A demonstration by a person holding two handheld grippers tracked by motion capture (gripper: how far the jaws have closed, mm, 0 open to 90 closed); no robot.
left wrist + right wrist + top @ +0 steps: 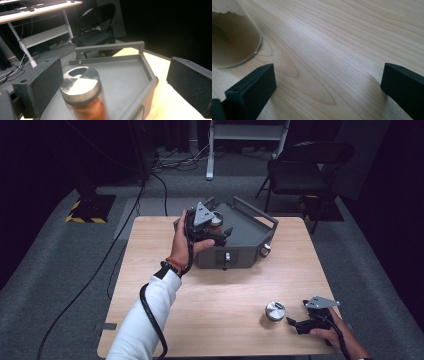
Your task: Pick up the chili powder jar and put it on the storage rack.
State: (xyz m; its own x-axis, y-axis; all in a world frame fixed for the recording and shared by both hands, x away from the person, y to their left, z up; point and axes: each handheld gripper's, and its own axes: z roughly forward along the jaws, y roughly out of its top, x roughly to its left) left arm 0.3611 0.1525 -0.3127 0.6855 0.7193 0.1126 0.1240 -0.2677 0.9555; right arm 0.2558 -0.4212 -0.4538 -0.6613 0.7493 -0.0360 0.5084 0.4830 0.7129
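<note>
A glass jar of orange-red spice (81,85) with a steel lid stands on the grey tray (125,80), between the wide-apart jaws of my left gripper (115,77); neither jaw touches it. In the high view my left gripper (223,234) hovers over the near-left part of the grey tray (252,227), beside the orange jar (216,219). A second jar (274,310), steel-lidded, stands on the table's near right. My right gripper (294,324) rests open just right of it. In the right gripper view this jar of brown powder (232,37) sits outside the jaws of my right gripper (328,80), at upper left.
The wooden table (215,290) has bare room in the middle and on the left. Beyond it stand a black folding chair (305,165) and a white desk frame (247,135). Cables run over the grey carpet, and a black stand base (90,207) sits far left.
</note>
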